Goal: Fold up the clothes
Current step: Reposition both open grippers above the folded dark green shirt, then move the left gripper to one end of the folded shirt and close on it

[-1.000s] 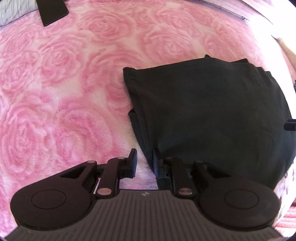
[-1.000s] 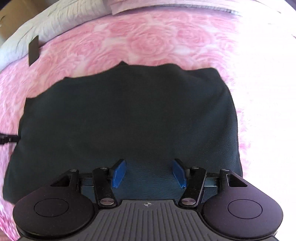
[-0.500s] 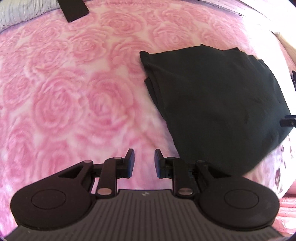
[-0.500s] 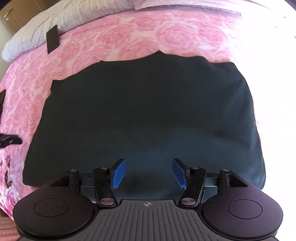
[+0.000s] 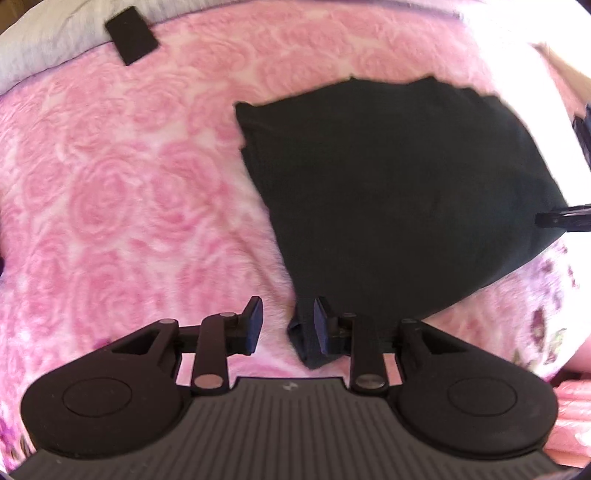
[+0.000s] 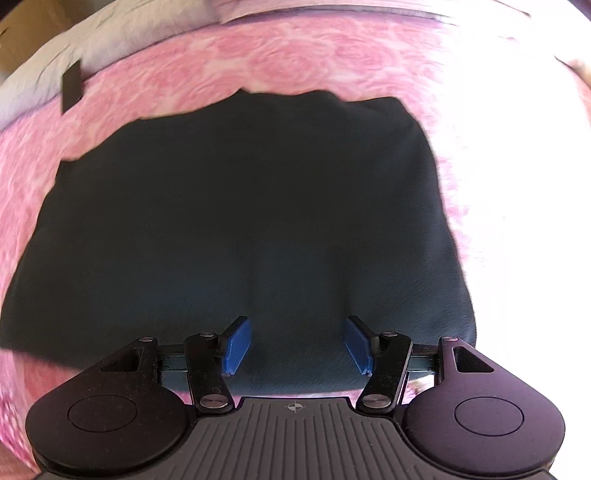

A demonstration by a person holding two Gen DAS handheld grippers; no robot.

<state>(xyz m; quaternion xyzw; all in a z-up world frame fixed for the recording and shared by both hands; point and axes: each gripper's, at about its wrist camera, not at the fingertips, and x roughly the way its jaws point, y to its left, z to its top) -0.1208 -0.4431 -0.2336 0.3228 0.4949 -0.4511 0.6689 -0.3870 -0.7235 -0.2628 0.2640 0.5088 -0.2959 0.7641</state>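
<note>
A folded black garment (image 5: 399,192) lies flat on a pink rose-patterned blanket (image 5: 122,192). My left gripper (image 5: 288,326) hovers over the garment's near left corner. Its jaws are opening. A small fold of that corner (image 5: 304,347) sits just inside the right finger, and pink blanket shows in the rest of the gap, so nothing is pinched. In the right wrist view the garment (image 6: 240,221) fills the middle. My right gripper (image 6: 298,347) stands open above its near edge, its blue pads (image 6: 238,347) well apart with only flat cloth below them.
A small black rectangle (image 5: 131,35) lies at the blanket's far left, against grey-white bedding (image 5: 44,44). A dark gripper part (image 5: 561,219) pokes in at the right edge. The blanket's near right border (image 5: 546,325) has purple flowers. Strong glare washes out the right side (image 6: 517,166).
The left gripper rose and drew back from the garment's left edge, which now looks smaller and farther away, and its jaws widened. The right gripper shifted sideways slightly, with its jaws unchanged.
</note>
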